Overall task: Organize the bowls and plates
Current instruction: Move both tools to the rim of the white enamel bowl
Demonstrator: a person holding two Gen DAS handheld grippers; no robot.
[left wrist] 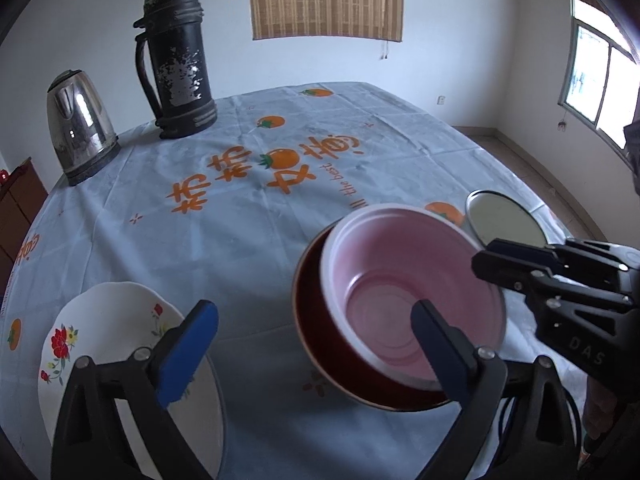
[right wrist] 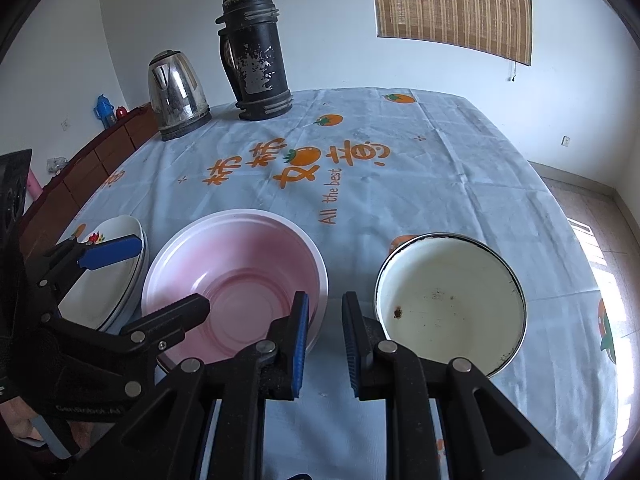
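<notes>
Far left on the tablecloth point(right wrist: 420, 184) stand a steel kettle point(right wrist: 176, 94) and, just right of it, a black flask point(right wrist: 256, 52). Near left lies a flowered plate point(left wrist: 120, 320); the left gripper point(left wrist: 316, 336) is above it and the pink bowl point(right wrist: 236, 276), fingers spread wide, nothing pinched, and the bowl sits tilted inside a dark red bowl point(left wrist: 312, 320). Right of that, the right gripper point(right wrist: 325, 344) hangs with fingers nearly together on nothing, between the pink bowl and a white enamel bowl point(right wrist: 452, 300) at near right.
</notes>
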